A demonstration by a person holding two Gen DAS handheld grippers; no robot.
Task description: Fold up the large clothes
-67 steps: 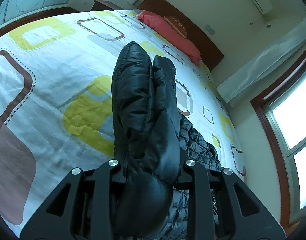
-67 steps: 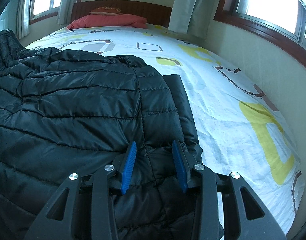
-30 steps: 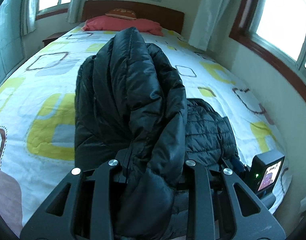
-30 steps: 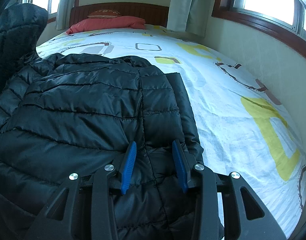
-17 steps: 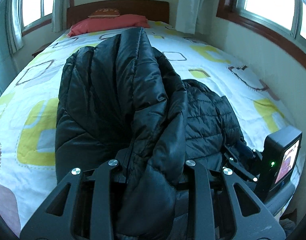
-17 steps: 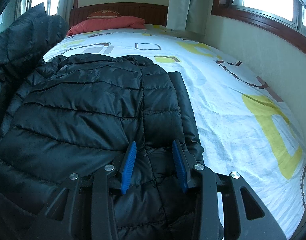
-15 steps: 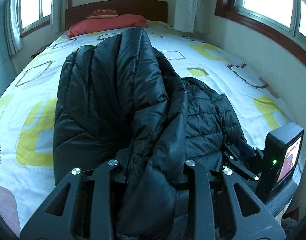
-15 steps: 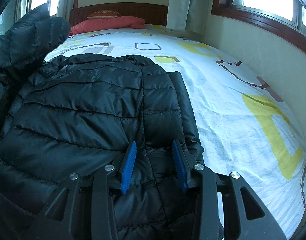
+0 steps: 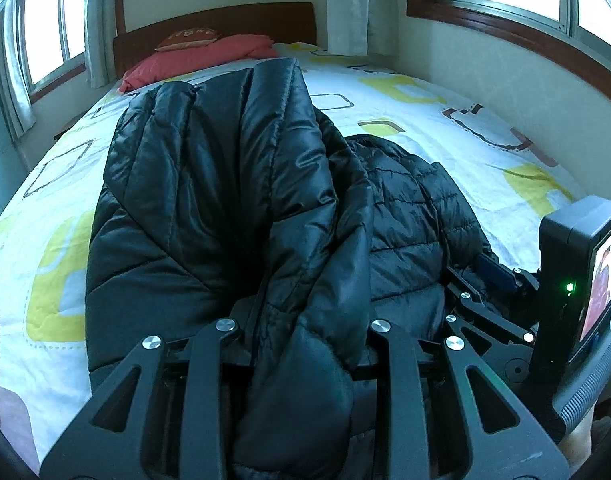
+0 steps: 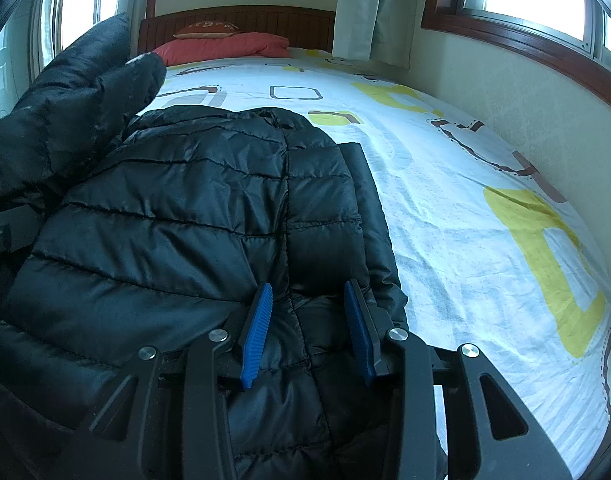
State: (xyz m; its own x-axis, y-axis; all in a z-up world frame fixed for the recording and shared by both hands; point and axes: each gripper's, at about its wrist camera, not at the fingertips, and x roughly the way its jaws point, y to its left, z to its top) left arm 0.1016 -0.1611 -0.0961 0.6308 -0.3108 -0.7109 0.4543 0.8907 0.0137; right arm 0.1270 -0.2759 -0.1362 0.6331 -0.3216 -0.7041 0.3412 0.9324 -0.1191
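jacket (image 10: 193,216): black, quilted, lies on the bed (image 10: 465,208), near its right side.
left gripper (image 9: 301,332): clamped on a raised bunch of jacket.
right gripper (image 10: 309,320): pinching the jacket's edge flat.
advice: lay the raised part over evenly, keep the right edge pinned.

No text, label or number can be read anywhere.

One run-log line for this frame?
step: folding jacket on bed | left gripper: shut on lifted jacket side | right gripper: pinning jacket edge
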